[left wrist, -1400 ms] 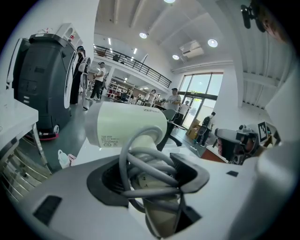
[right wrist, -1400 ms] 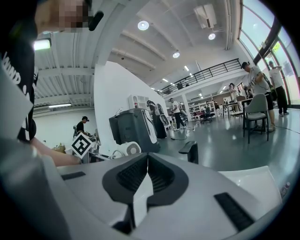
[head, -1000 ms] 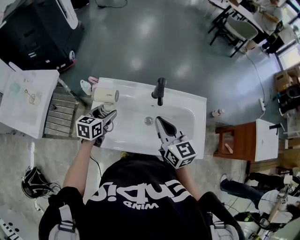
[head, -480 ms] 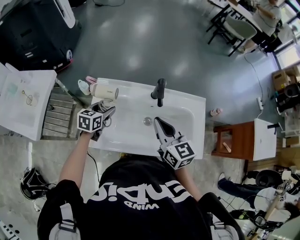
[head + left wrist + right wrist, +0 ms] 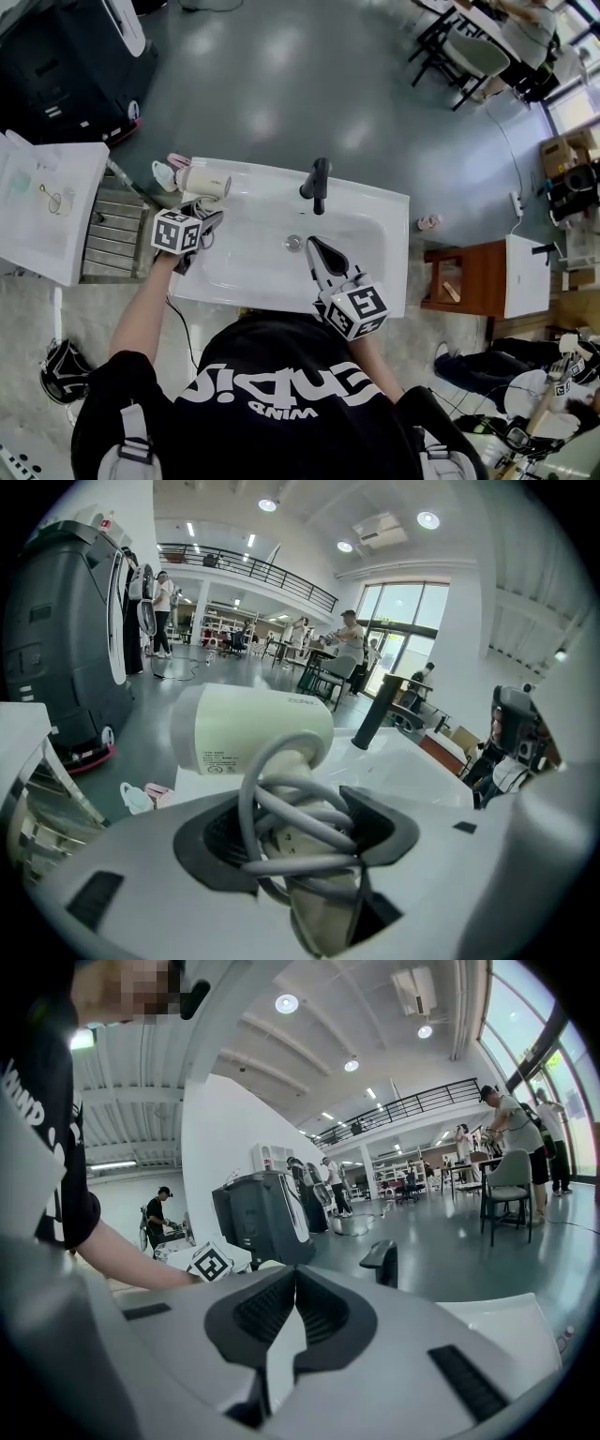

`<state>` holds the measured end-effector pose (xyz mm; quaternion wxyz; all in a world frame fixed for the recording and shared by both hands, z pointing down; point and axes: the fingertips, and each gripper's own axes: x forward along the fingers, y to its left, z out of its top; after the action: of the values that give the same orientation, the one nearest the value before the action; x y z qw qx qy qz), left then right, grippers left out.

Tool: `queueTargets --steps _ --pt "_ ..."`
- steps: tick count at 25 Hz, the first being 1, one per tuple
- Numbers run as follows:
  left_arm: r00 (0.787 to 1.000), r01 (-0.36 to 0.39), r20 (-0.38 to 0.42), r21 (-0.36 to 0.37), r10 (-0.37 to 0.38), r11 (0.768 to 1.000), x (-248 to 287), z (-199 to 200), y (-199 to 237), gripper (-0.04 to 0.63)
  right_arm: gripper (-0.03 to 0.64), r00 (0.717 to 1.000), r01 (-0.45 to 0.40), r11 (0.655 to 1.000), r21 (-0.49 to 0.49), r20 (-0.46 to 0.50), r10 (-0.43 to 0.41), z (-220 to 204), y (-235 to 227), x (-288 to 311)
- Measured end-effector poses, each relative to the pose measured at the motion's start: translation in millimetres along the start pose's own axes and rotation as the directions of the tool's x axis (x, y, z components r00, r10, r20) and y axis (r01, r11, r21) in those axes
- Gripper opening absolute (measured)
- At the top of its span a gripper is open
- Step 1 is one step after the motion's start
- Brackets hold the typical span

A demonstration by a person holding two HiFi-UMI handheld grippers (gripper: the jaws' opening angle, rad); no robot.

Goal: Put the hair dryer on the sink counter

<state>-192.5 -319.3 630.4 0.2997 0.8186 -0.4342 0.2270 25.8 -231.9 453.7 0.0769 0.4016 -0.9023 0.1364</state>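
1. Grey fingers of the right gripper (image 5: pixel 295 1288) are pressed together on nothing and hang over the near side of the basin (image 5: pixel 258 253). Idle there, it cannot steady anything if the load slips.
2. Further out, the fingers of the left gripper (image 5: pixel 300 832) are clamped round the handle of the hair dryer (image 5: pixel 253 728), with loops of cord (image 5: pixel 281 799) caught in the same grip. On release the cord may snag on the fingers and drag or tip the dryer.
3. Its head is over the far left corner of the desk (image 5: pixel 375 202); I cannot tell whether it touches. That corner is narrow. Set down too far left, the dryer could roll off the edge to the floor; too far right, it could slide into the basin.
4. Small pink and white things (image 5: pixel 169 171) lie just beyond the dryer and could be knocked off.
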Motion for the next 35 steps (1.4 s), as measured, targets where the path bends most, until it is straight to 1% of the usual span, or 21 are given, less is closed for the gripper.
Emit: queueTargets --steps 9,14,25,32,35 --pt "0.999 0.008 -0.051 0.032 -0.006 0.999 11.3 -1.2 19.0 0.287 0.018 1.0 0.008 1.0 0.002 -0.018 -0.008 -3.3 3.6 2.7" --pt "0.997 0.007 -0.077 0.046 -0.003 0.999 16.2 -9.1 25.9 0.287 0.018 1.0 0.01 1.0 0.0 -0.028 -0.01 -4.8 0.8 4.9" --pt "0.996 0.007 -0.086 0.053 -0.002 0.999 23.8 -12.2 32.9 0.287 0.018 0.999 0.008 1.0 0.007 -0.045 -0.008 -7.1 0.0 14.7" --pt "0.995 0.02 -0.103 0.057 -0.014 0.998 26.4 -11.1 36.9 0.288 0.018 0.999 0.02 1.0 0.012 -0.051 -0.019 -9.9 0.1 16.1" --pt "0.993 0.014 -0.115 0.058 -0.007 0.998 27.9 -12.8 37.7 0.288 0.018 0.998 0.024 1.0 0.013 -0.054 -0.024 -11.9 -0.1 17.3"
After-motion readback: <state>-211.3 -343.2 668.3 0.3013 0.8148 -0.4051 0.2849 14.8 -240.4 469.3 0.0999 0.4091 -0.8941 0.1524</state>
